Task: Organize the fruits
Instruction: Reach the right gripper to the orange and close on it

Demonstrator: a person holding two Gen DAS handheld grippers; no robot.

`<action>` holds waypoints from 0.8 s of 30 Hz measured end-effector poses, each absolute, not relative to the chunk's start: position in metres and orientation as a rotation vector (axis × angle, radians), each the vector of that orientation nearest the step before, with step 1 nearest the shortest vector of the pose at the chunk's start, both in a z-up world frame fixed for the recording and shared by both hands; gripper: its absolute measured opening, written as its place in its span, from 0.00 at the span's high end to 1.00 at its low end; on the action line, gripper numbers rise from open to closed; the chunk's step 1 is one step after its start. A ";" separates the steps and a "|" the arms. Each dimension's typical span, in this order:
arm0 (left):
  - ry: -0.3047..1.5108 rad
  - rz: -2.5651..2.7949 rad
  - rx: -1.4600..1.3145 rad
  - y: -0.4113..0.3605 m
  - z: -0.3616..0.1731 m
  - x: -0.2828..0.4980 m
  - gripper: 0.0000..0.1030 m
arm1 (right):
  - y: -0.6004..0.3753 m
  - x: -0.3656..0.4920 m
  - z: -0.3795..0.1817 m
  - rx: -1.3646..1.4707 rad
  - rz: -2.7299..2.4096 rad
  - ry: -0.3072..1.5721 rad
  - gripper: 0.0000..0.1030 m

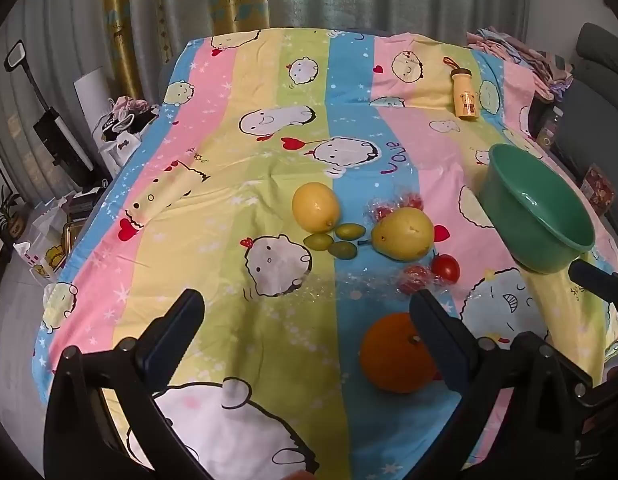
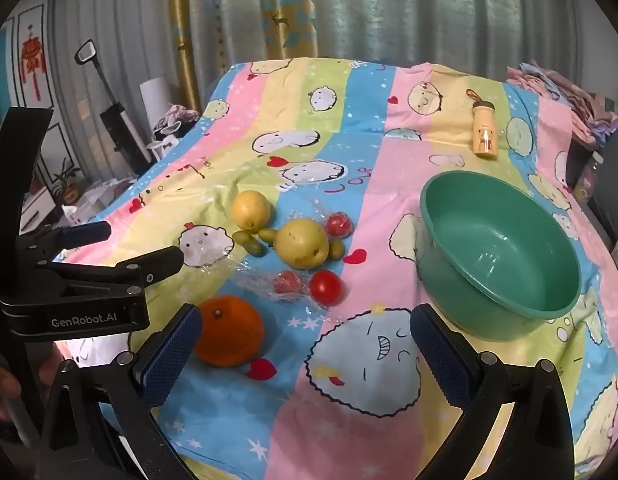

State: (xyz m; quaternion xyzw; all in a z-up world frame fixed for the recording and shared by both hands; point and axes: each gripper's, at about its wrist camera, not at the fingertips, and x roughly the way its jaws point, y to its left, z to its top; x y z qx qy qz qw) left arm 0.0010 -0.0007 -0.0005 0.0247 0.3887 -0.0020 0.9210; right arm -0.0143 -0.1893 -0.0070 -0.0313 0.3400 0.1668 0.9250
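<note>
Fruit lies on a striped cartoon cloth (image 1: 237,168): a lemon (image 1: 315,207), a pear (image 1: 403,233), small green fruits (image 1: 333,240), a red tomato (image 1: 445,267), wrapped red fruits (image 1: 414,279) and an orange (image 1: 395,354). A green bowl (image 1: 537,210) stands empty at the right. My left gripper (image 1: 305,312) is open and empty, its right finger (image 1: 441,340) in front of the orange. In the right wrist view my right gripper (image 2: 305,328) is open and empty, between the orange (image 2: 231,330) and the bowl (image 2: 497,252). The left gripper (image 2: 141,248) shows at the left.
A small yellow bottle (image 1: 463,94) lies at the back right of the cloth. Folded clothes (image 1: 517,60) sit at the far right corner. Clear plastic wrap (image 2: 261,276) lies among the fruit. Bags and a vacuum (image 1: 53,120) stand left of the table.
</note>
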 end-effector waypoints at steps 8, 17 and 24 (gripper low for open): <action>0.807 -0.025 0.022 0.002 -0.001 0.001 0.00 | -0.188 -0.014 -0.008 -0.063 0.335 0.704 0.00; 0.829 -0.052 -0.006 0.005 -0.006 0.002 0.00 | -0.190 -0.013 -0.012 -0.057 0.341 0.705 0.00; 0.834 -0.070 -0.012 0.005 -0.007 0.003 0.00 | -0.190 -0.012 -0.014 -0.056 0.343 0.709 0.00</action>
